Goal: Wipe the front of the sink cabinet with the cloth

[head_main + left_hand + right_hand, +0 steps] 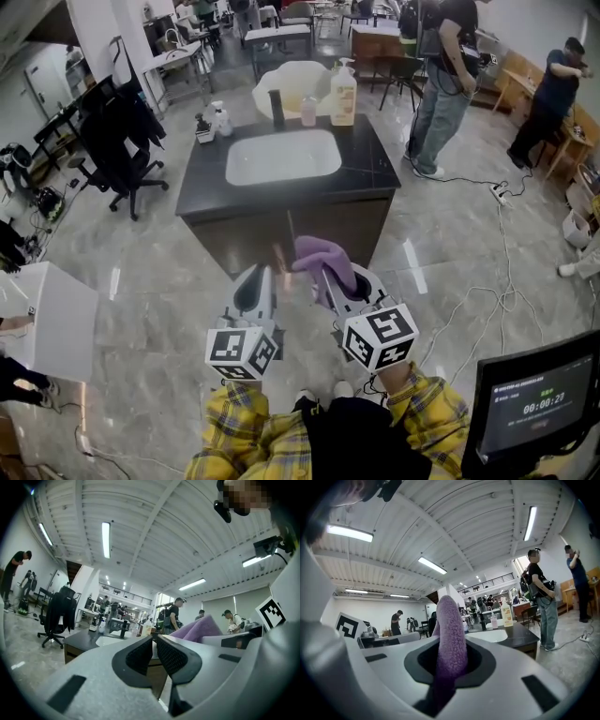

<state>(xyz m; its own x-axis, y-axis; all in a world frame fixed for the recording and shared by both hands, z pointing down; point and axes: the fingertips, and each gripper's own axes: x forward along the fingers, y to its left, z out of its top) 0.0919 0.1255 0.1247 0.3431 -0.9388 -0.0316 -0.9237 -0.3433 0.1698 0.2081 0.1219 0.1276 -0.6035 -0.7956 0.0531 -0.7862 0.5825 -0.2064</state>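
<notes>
The sink cabinet (246, 242) has a dark top, a white basin (282, 156) and a brown wood front that faces me. A purple cloth (325, 262) sticks up from my right gripper (336, 283), which is shut on it a short way before the cabinet front. The right gripper view shows the cloth (451, 634) pinched between the jaws of that gripper (450, 663), with the cabinet (516, 640) beyond. My left gripper (258, 276) hangs beside it, shut and empty. In the left gripper view this gripper (154, 643) has its pads pressed together, and the cloth (197, 630) shows to the right.
A soap bottle (343, 92), a black faucet (277, 108) and small bottles (217, 120) stand on the countertop. An office chair (122, 150) is at the left, a white box (52, 319) nearer. People (445, 84) stand at the back right. Cables (487, 291) cross the floor; a monitor (539, 398) is at lower right.
</notes>
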